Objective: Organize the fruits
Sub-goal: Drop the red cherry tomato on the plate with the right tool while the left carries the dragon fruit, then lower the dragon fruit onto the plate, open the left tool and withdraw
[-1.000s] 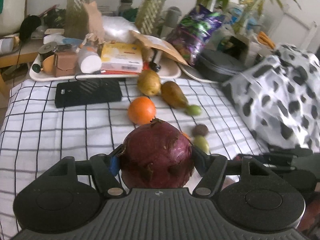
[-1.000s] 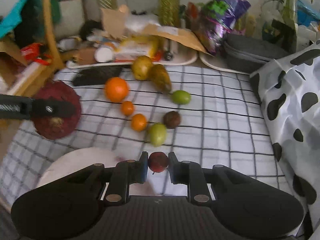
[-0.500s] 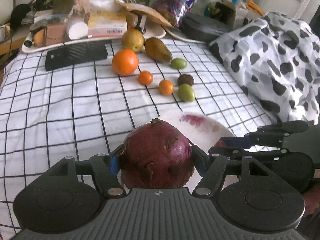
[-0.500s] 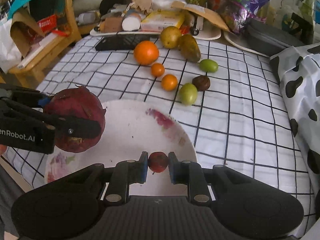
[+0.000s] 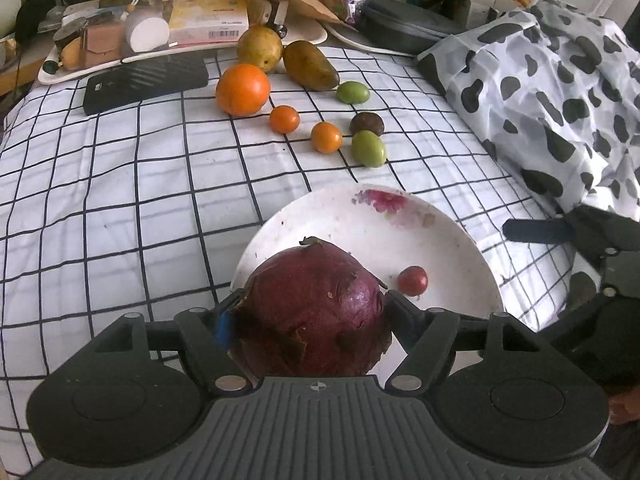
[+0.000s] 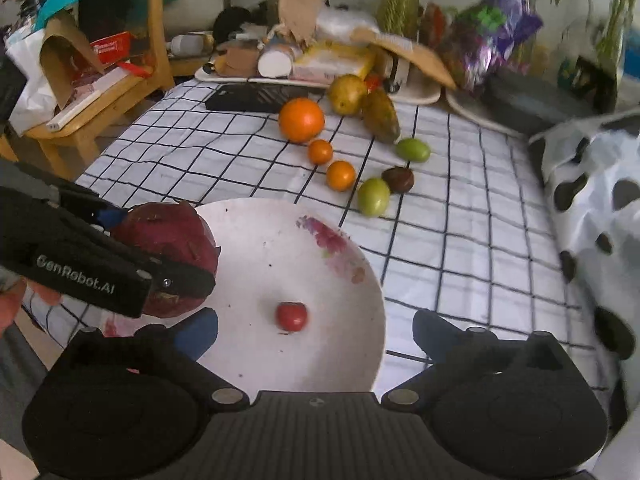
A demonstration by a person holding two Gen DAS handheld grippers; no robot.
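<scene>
My left gripper (image 5: 310,314) is shut on a large dark red pomegranate (image 5: 312,312) and holds it over the near left rim of a white plate (image 5: 360,224). In the right wrist view the pomegranate (image 6: 168,240) hangs at the plate's (image 6: 260,240) left edge. My right gripper (image 6: 316,330) is open and empty above the plate's near side. A small red fruit (image 6: 291,316) lies loose on the plate, also in the left wrist view (image 5: 413,281). Beyond the plate lie an orange (image 6: 301,120), two small oranges, green fruits, a brown fruit and two pears.
A checked cloth (image 5: 120,184) covers the table. A black flat device (image 5: 146,80) and a cluttered tray (image 5: 180,46) sit at the back. A cow-spotted cloth (image 5: 560,60) is heaped on the right. A wooden chair (image 6: 92,92) stands off the left edge.
My right gripper has opened and let the small red fruit drop onto the plate. My left gripper has brought the pomegranate in over the plate's rim.
</scene>
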